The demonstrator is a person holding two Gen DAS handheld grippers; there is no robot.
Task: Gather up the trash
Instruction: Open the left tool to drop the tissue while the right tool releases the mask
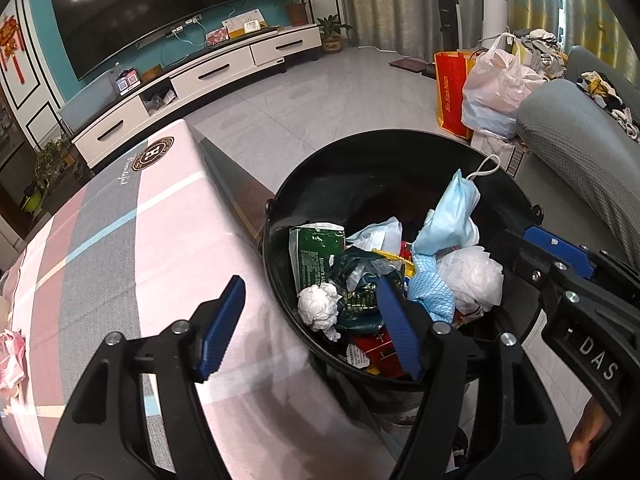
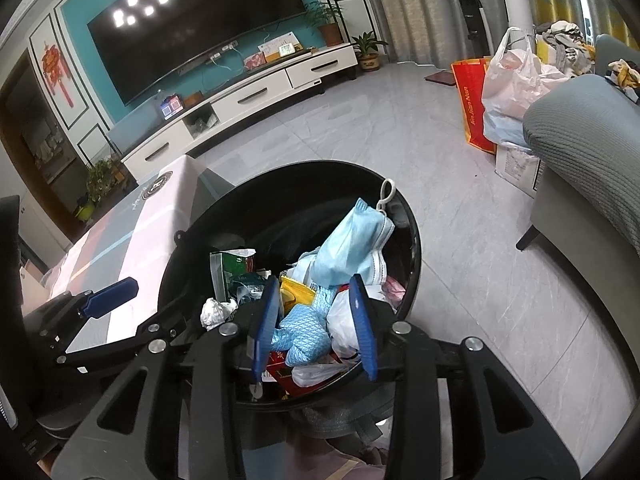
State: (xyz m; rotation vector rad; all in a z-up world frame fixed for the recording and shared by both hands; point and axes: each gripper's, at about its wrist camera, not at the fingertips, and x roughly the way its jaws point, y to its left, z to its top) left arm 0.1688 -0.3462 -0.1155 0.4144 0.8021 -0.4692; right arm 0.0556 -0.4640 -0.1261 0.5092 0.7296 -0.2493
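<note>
A black round bin [image 1: 360,148] [image 2: 288,172] stands beside the table, filled with trash: a blue face mask [image 1: 452,216] [image 2: 352,244], a blue textured cloth [image 1: 434,292] [image 2: 304,328], a white tissue ball [image 1: 318,306] [image 2: 214,312], a green packet [image 1: 314,250] and a white plastic bag [image 1: 472,276]. My left gripper [image 1: 310,284] stands open at the bin's near rim, one finger over the table, nothing between its pads. My right gripper [image 2: 315,280] hovers open over the bin, with the blue cloth lying below between its fingers. A crumpled pink wrapper [image 1: 10,356] lies on the table.
The table [image 1: 152,216] wears a pink and grey checked cloth, left of the bin. A grey sofa [image 1: 580,148] stands at the right, with a red bag [image 1: 452,92] and white plastic bags [image 1: 496,84] beside it. Grey tiled floor [image 2: 460,260] stretches to the TV stand [image 1: 224,76].
</note>
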